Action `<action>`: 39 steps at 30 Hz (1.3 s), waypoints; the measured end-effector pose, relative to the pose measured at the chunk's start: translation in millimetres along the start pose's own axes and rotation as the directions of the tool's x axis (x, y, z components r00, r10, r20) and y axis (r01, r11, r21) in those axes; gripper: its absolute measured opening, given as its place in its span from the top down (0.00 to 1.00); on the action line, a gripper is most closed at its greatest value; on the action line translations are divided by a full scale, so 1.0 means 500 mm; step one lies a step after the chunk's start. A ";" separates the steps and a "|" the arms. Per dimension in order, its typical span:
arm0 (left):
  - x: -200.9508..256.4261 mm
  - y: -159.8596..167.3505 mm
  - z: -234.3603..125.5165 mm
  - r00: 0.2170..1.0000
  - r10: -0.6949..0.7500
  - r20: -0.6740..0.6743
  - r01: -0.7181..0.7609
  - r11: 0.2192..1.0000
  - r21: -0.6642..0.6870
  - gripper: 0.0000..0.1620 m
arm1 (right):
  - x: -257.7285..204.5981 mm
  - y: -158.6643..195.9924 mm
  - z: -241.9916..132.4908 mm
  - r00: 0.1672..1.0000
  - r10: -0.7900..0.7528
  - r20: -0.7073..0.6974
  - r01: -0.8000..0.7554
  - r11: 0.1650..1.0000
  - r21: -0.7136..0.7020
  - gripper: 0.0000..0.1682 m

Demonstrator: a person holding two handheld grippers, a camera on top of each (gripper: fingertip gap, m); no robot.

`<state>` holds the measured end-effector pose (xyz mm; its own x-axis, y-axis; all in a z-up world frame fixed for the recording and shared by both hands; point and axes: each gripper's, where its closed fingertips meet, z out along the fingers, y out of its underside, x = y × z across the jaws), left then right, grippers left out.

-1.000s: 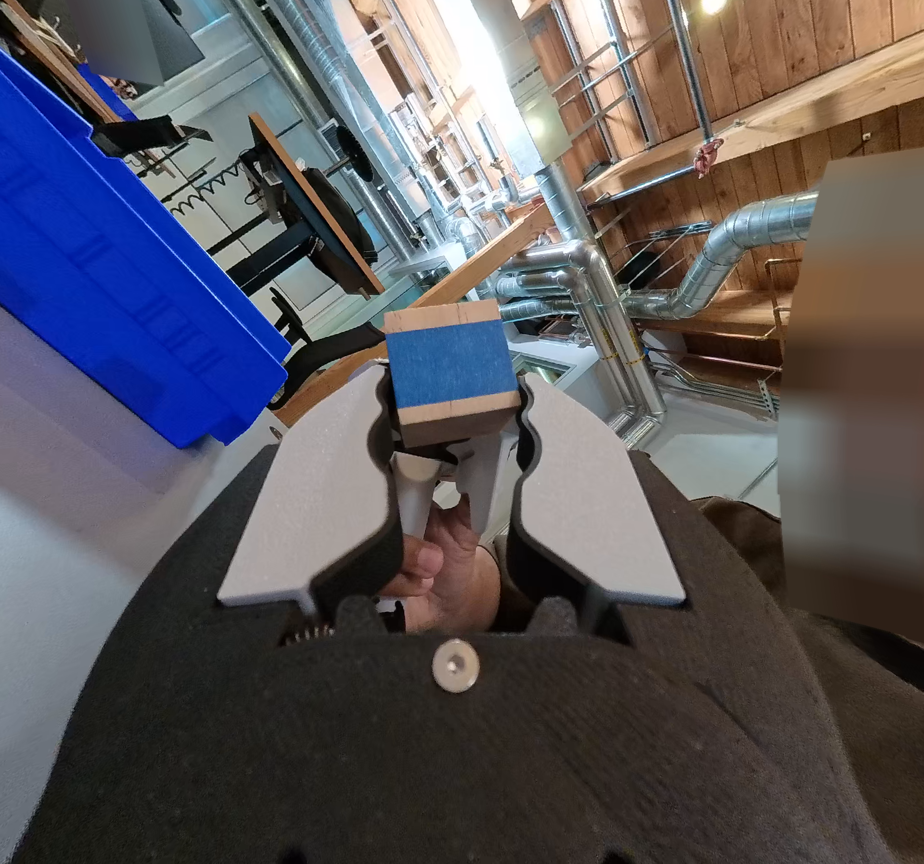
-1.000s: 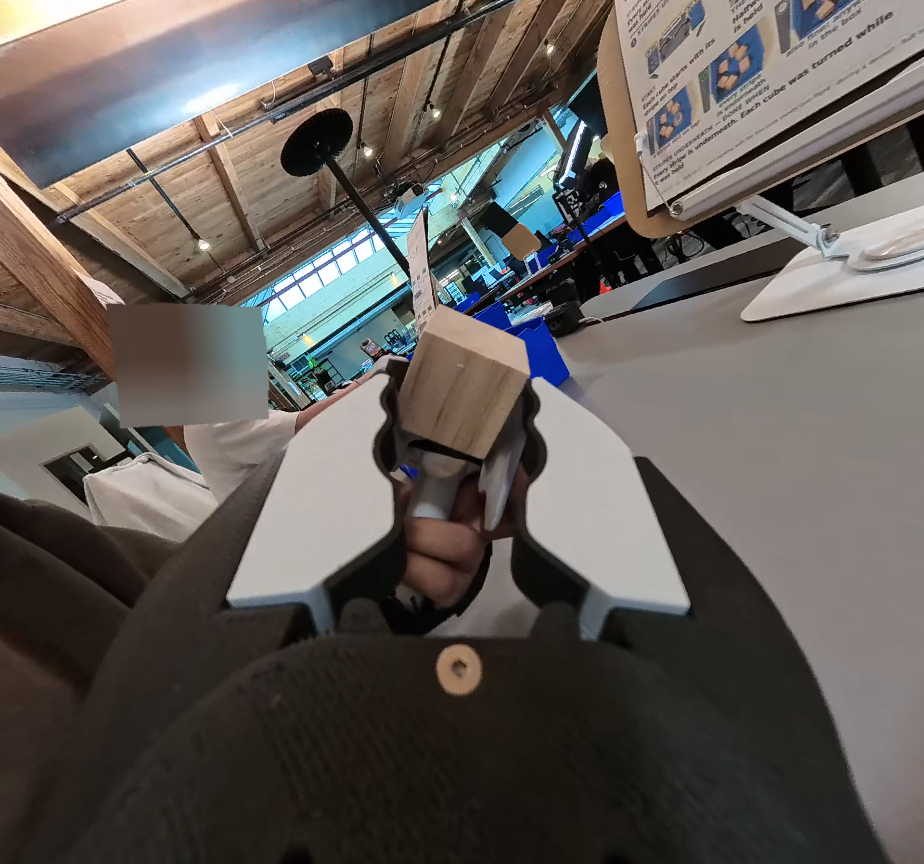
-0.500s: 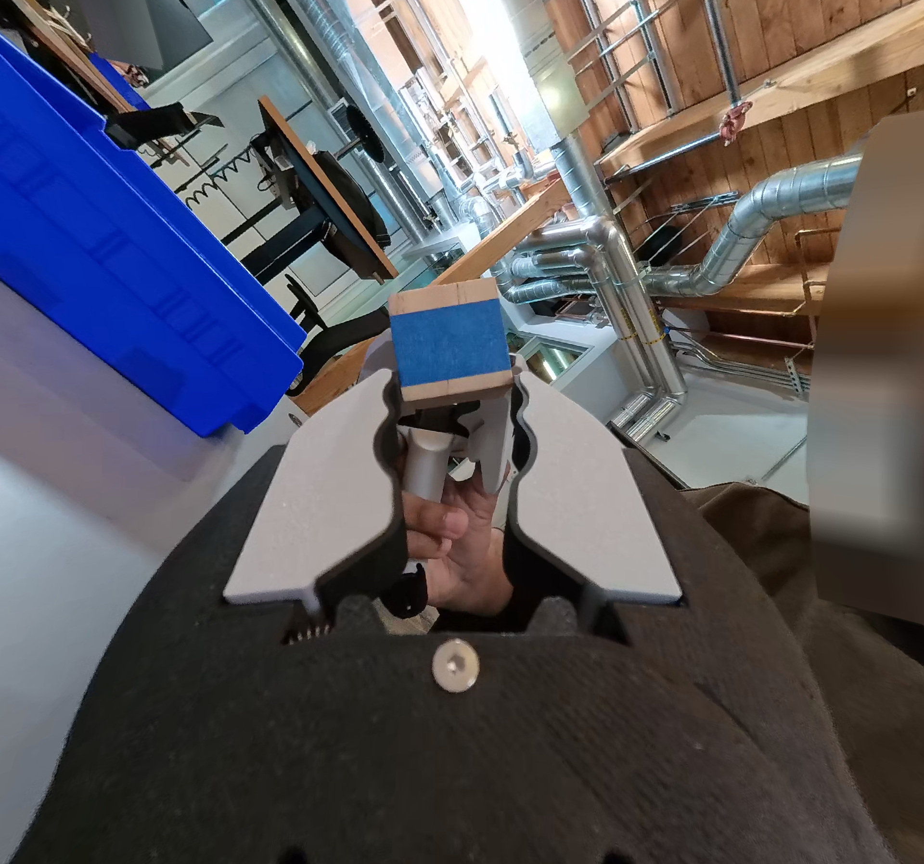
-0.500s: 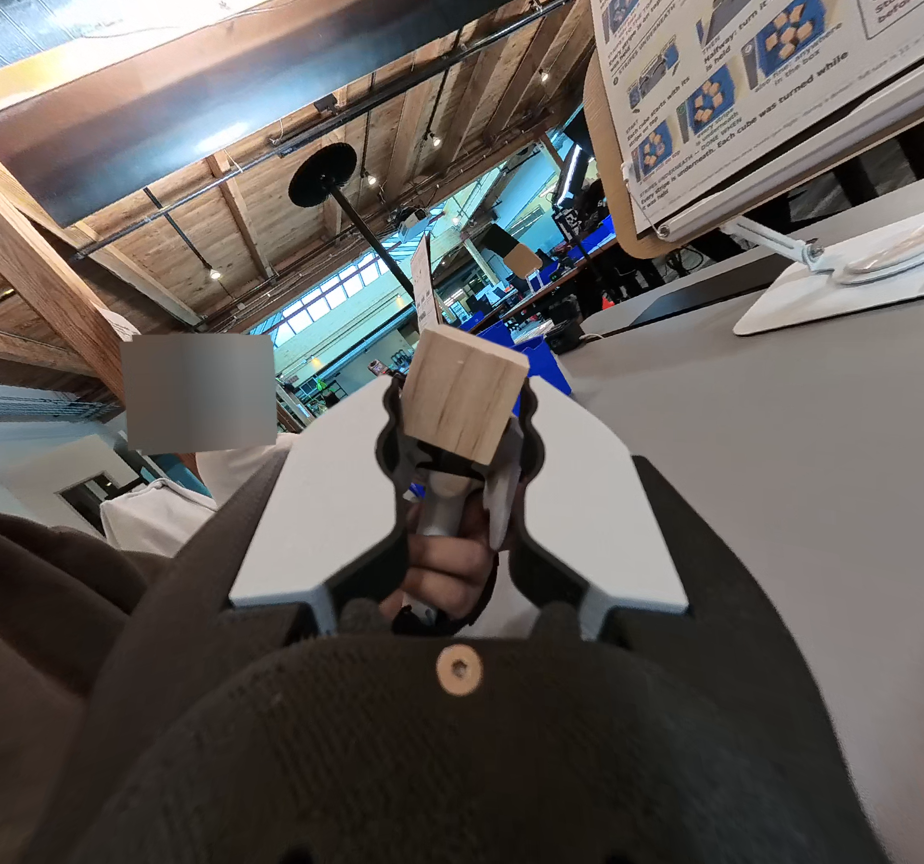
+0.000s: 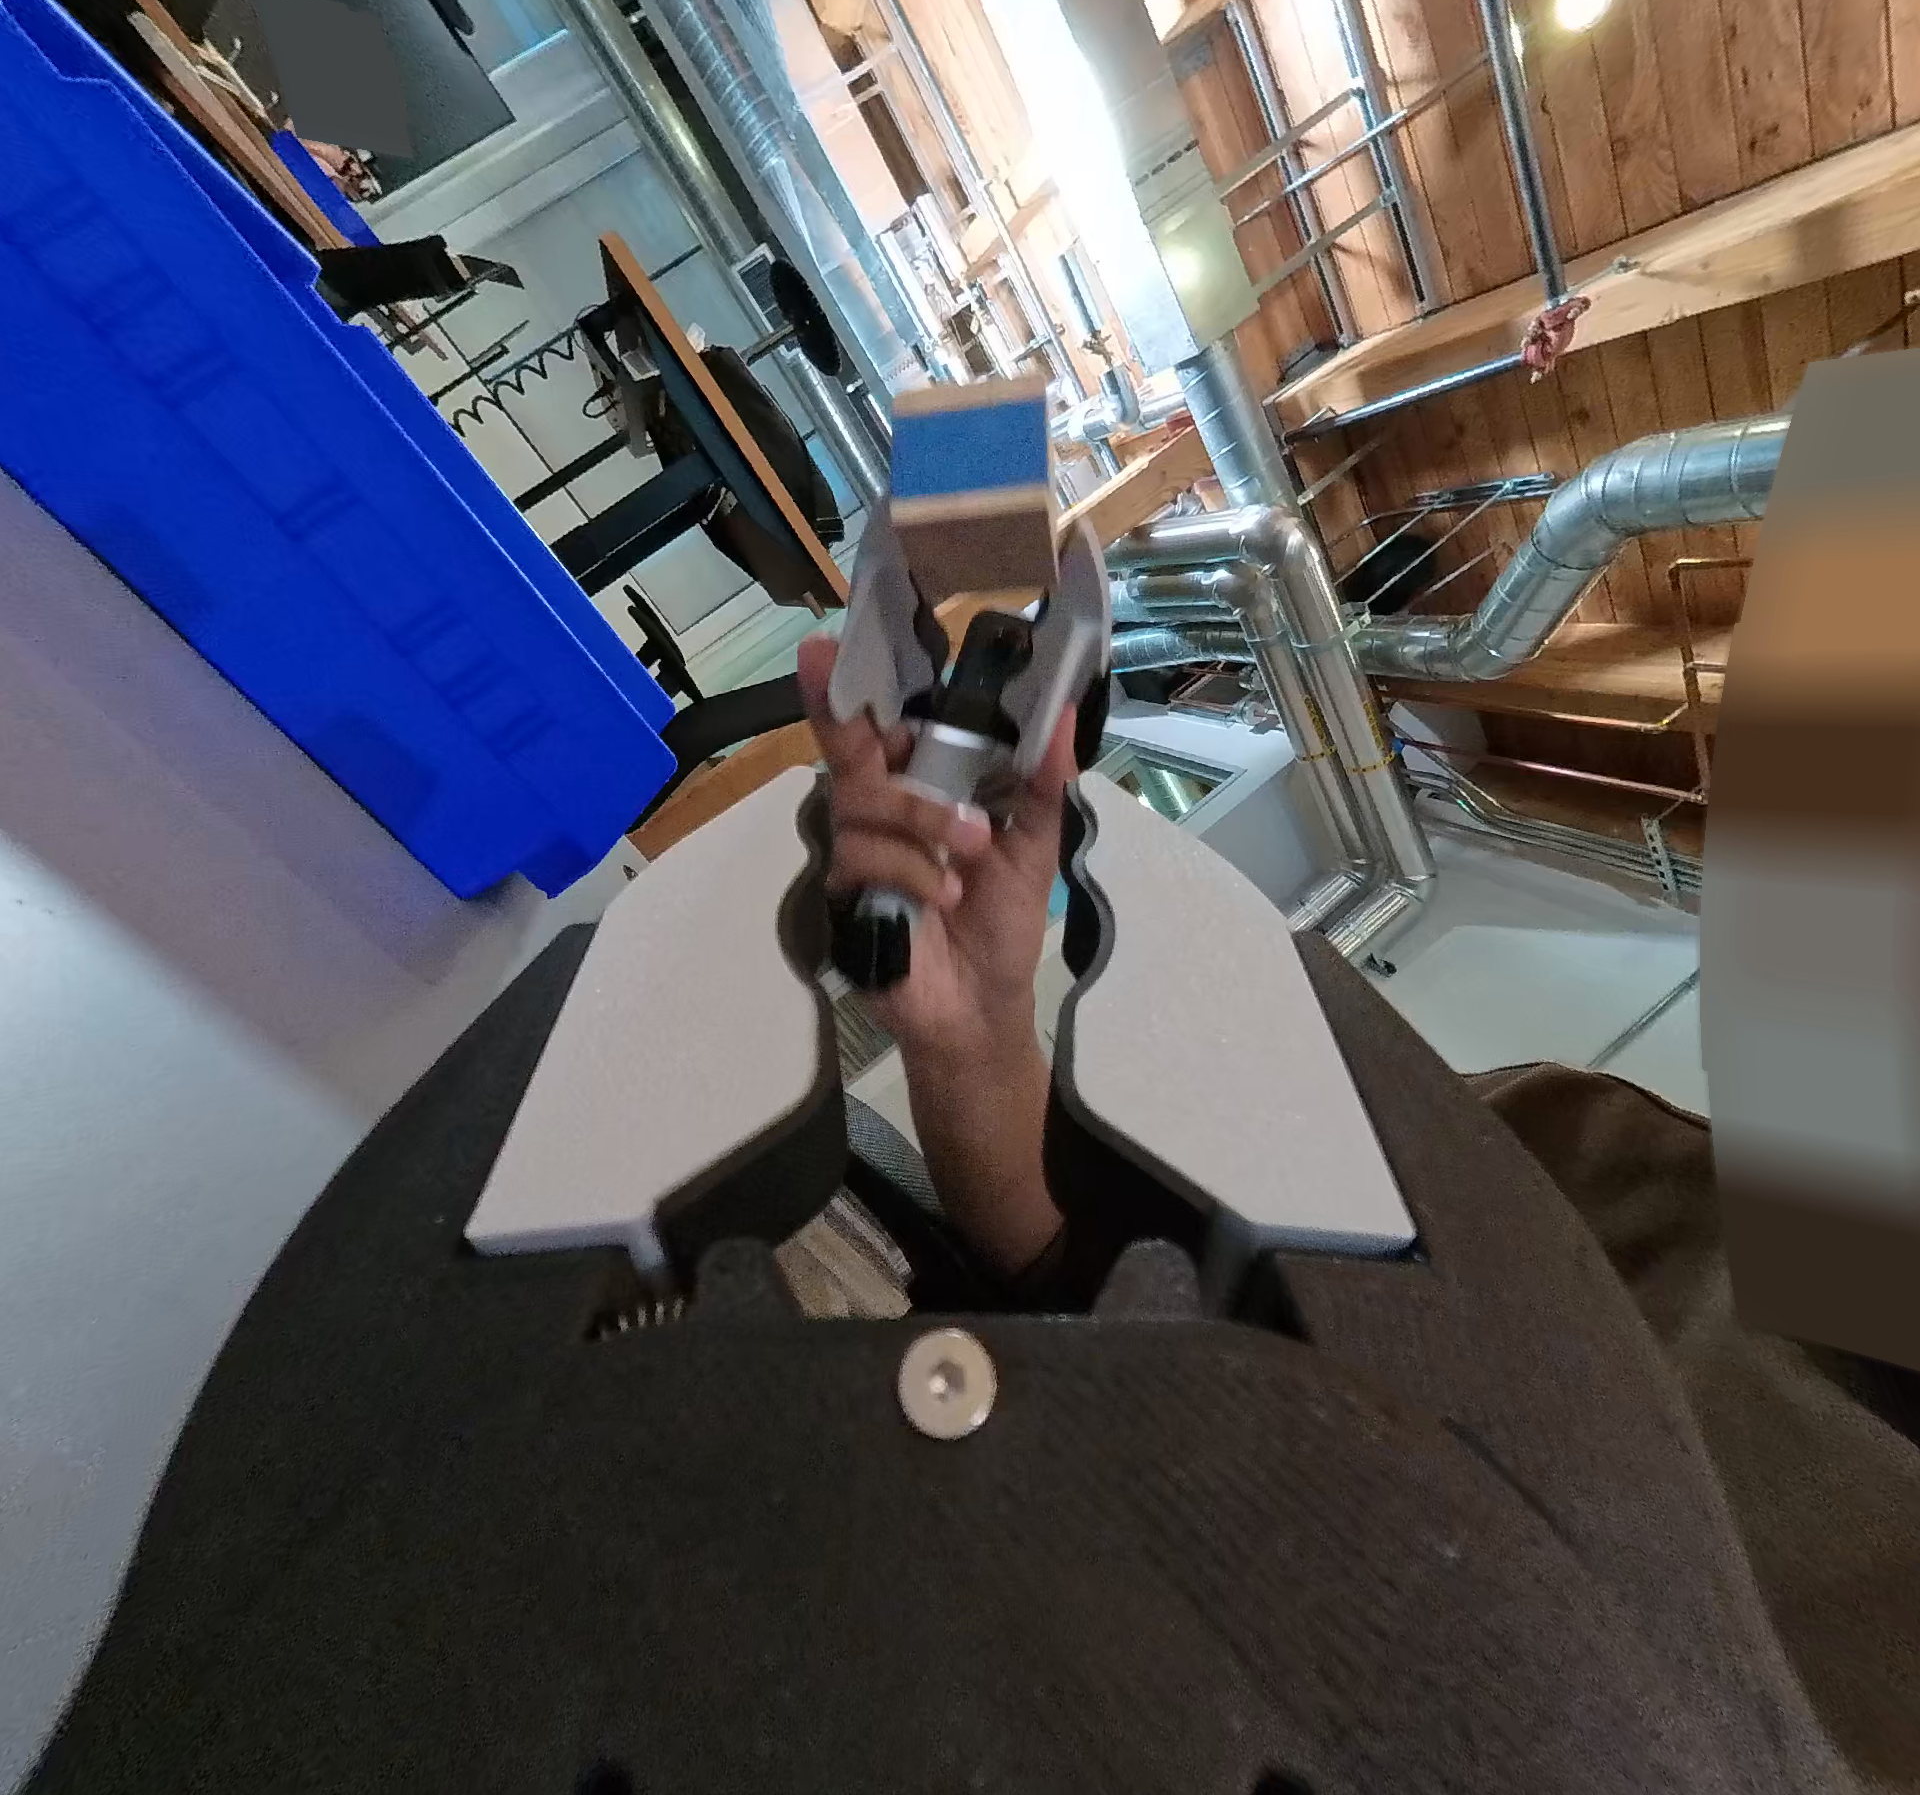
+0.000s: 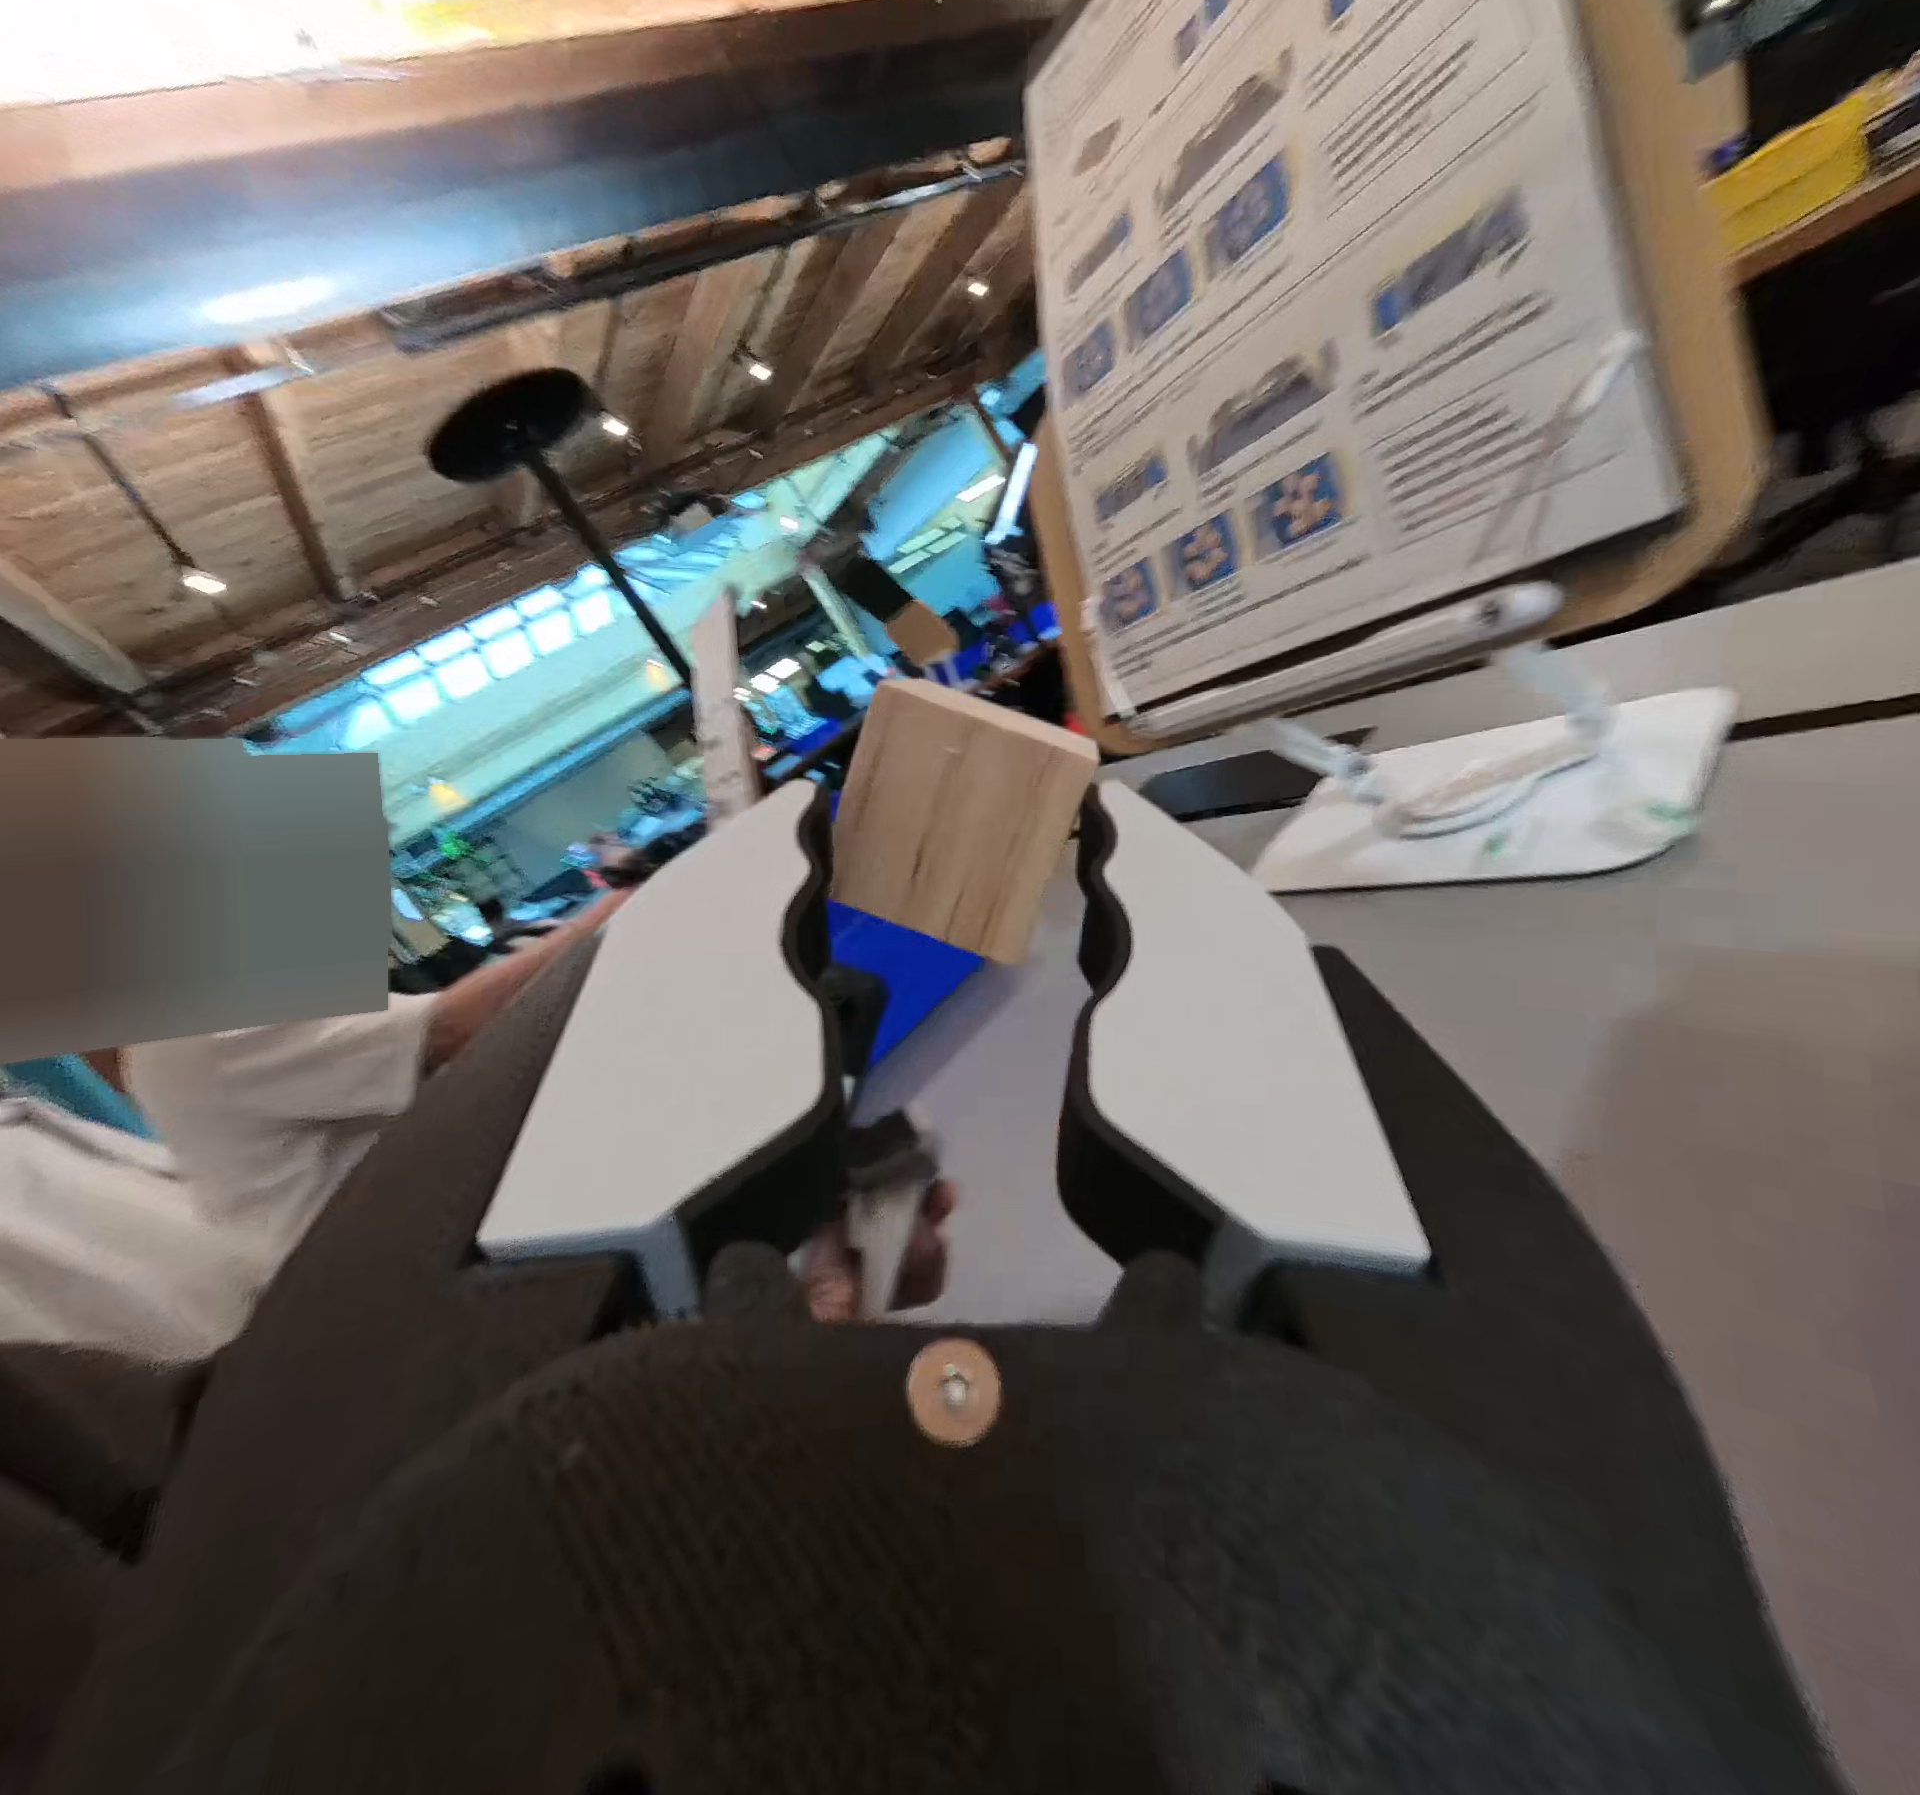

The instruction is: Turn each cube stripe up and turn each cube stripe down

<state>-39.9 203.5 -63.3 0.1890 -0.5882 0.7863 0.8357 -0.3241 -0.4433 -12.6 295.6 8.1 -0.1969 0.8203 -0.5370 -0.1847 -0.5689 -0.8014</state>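
between right tool (image 6: 954, 846) tips: cube (image 6: 961, 815) clamped.

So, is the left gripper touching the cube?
Apart. Left wrist view: the cube sits in the right gripper, well beyond the left gripper and its open jaws.

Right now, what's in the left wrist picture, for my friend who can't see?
The right gripper, held by a hand, grips a wooden cube showing its blue stripe. The left gripper's open fingers frame it; a blue bin sits left.
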 end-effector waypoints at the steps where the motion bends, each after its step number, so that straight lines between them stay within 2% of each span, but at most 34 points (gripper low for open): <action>1: -0.002 0.001 0.000 1.000 -0.002 0.001 0.002 1.000 -0.002 0.75 | 0.025 -0.033 -0.004 0.998 -0.039 -0.044 0.038 0.999 -0.025 0.72; 3: -0.007 0.003 0.001 1.000 -0.006 0.007 0.007 1.000 -0.008 0.75 | 0.102 -0.093 -0.021 0.967 -0.187 -0.174 0.168 0.979 -0.118 0.72; 5: -0.011 0.006 0.002 1.000 -0.016 0.011 0.016 1.000 -0.014 0.74 | 0.207 -0.136 -0.056 0.876 -0.362 -0.318 0.281 0.920 -0.274 0.72; 7: -0.012 0.011 0.003 1.000 -0.025 0.008 0.025 0.999 -0.026 0.74 | 0.323 -0.142 -0.106 0.786 -0.444 -0.431 0.229 0.856 -0.464 0.72; 9: -0.013 0.016 0.004 1.000 -0.021 0.011 0.021 0.999 -0.044 0.74 | 0.415 -0.128 -0.150 0.756 -0.415 -0.507 0.088 0.831 -0.549 0.72; 13: -0.027 0.019 0.002 0.999 -0.016 0.032 0.018 0.998 -0.058 0.74 | 0.507 -0.105 -0.180 0.760 -0.283 -0.585 -0.072 0.858 -0.508 0.72; 19: -0.046 0.023 -0.012 0.998 -0.022 0.059 0.026 0.996 -0.080 0.74 | 0.571 -0.051 -0.234 0.631 -0.512 -0.583 -0.128 0.672 -0.730 0.72; 23: -0.052 0.019 -0.027 0.997 -0.020 0.079 0.025 0.997 -0.070 0.74 | 0.599 -0.014 -0.239 0.636 -0.498 -0.590 -0.212 0.623 -0.753 0.72; 27: -0.047 0.014 -0.047 0.996 -0.013 0.094 0.018 0.998 -0.052 0.74 | 0.624 -0.001 -0.260 0.596 -0.521 -0.611 -0.287 0.572 -0.768 0.72; 33: -0.040 -0.001 -0.074 0.990 0.041 0.133 -0.041 0.999 -0.008 0.75 | 0.632 -0.003 -0.254 0.609 -0.456 -0.649 -0.337 0.592 -0.732 0.72; 36: -0.032 -0.001 -0.079 0.989 0.057 0.133 -0.056 0.998 -0.014 0.75 | 0.624 -0.039 -0.242 0.584 -0.472 -0.660 -0.285 0.642 -0.712 0.68; 39: -0.032 0.002 -0.081 0.987 0.071 0.142 -0.068 0.997 -0.025 0.75 | 0.583 -0.094 -0.197 0.609 -0.466 -0.642 -0.168 0.715 -0.679 0.67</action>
<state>-63.1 182.7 -93.8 0.3189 -0.4989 0.8059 0.8079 -0.3016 -0.5063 33.4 567.4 -136.6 0.5844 0.8022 -0.1221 0.5545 -0.5047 -0.6617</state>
